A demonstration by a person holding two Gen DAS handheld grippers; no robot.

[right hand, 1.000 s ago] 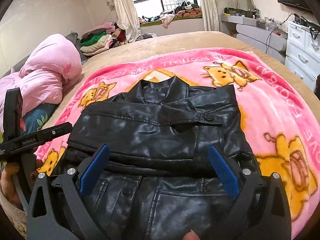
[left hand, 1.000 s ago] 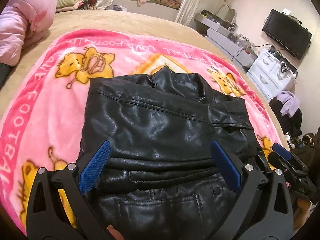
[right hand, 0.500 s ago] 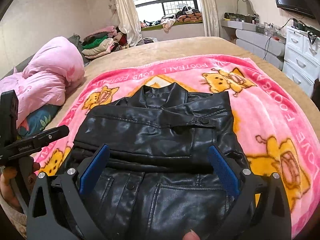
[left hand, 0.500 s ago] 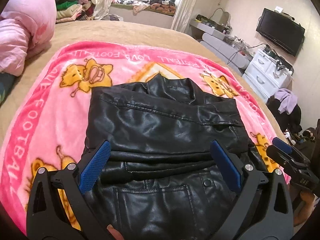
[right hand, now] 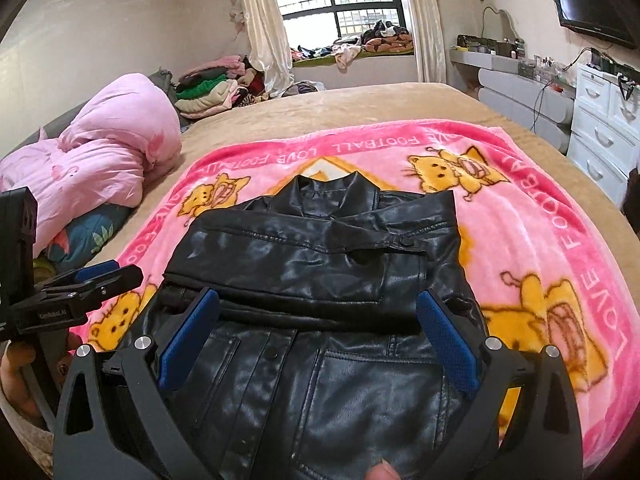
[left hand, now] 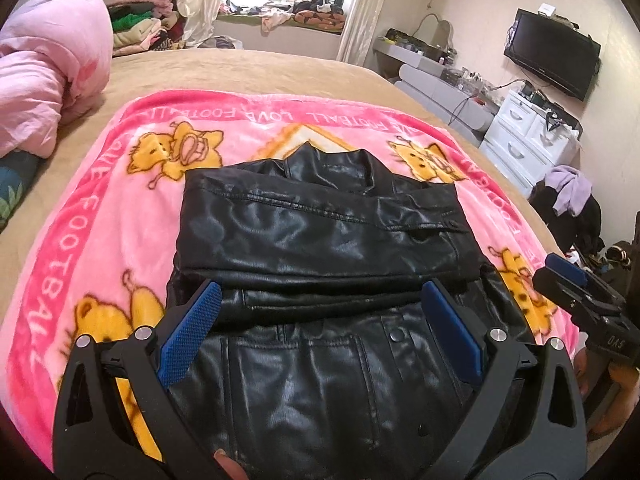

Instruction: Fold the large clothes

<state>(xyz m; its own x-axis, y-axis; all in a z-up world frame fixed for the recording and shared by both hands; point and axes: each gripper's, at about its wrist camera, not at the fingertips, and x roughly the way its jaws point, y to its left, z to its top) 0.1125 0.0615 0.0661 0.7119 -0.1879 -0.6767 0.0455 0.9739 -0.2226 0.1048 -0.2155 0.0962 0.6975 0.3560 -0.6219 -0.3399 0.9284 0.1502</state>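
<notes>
Our left gripper (left hand: 320,328) stood with its jaws spread wide and nothing between the blue pads (left hand: 188,336); our right gripper (right hand: 318,334) was the same, released and empty. Both hung above the near half of the black leather jacket (left hand: 320,240), which lay straight ahead of the jaws, its hem toward us and its stand collar (right hand: 336,188) farthest from them. Just beyond the fingertips, both sleeves (right hand: 304,256) were already crossed over the chest in a thick band, the cuff snap (right hand: 406,241) showing toward the right. Nearer than that band, the front pockets and placket lay flat.

We judged the step in hand to be the lengthwise fold: bringing the hem up over the crossed sleeves toward the collar. To do it well, each gripper should drop to its own hem corner, out to the side of the jaws, and bite through all layers, since the leather looked stiff and slick. Lifting both corners level would keep the crease square.

Under the jacket spread the pink cartoon blanket (right hand: 540,216) on the bed (left hand: 248,68), with a pink duvet (right hand: 100,160) far off to the left.
</notes>
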